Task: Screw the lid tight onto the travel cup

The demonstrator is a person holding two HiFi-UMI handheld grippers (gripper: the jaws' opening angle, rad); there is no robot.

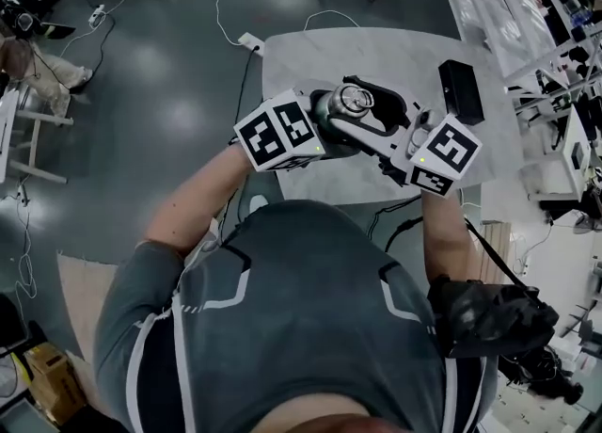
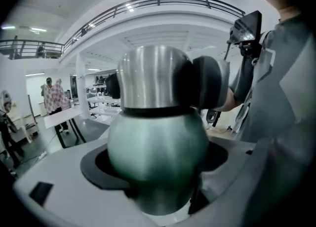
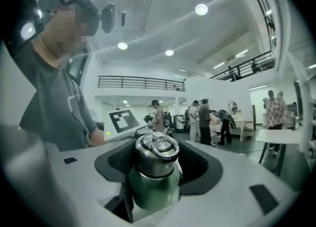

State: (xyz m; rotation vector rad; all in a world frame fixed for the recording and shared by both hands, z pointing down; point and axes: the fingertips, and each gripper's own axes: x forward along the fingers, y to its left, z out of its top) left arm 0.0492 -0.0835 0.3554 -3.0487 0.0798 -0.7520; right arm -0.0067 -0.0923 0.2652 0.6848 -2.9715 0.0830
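Note:
The travel cup (image 1: 326,111) has a green rounded body (image 2: 157,154) and a steel lid (image 2: 150,75) with a ring on top (image 3: 163,144). It is held in the air over the table, between the two grippers. My left gripper (image 2: 155,167) is shut on the green body; its marker cube (image 1: 277,130) shows left of the cup. My right gripper (image 1: 362,106) comes from the right, with its dark pads (image 2: 207,80) pressed against both sides of the lid. In the right gripper view the lid (image 3: 154,154) sits between those pads above the green body (image 3: 153,189).
Under the cup lies a pale marble-look table (image 1: 376,55) with a black box (image 1: 461,90) near its right side. A power strip with cables (image 1: 249,42) lies on the floor at the far left corner. Shelving (image 1: 555,36) stands at the right. Several people stand in the hall behind (image 3: 207,120).

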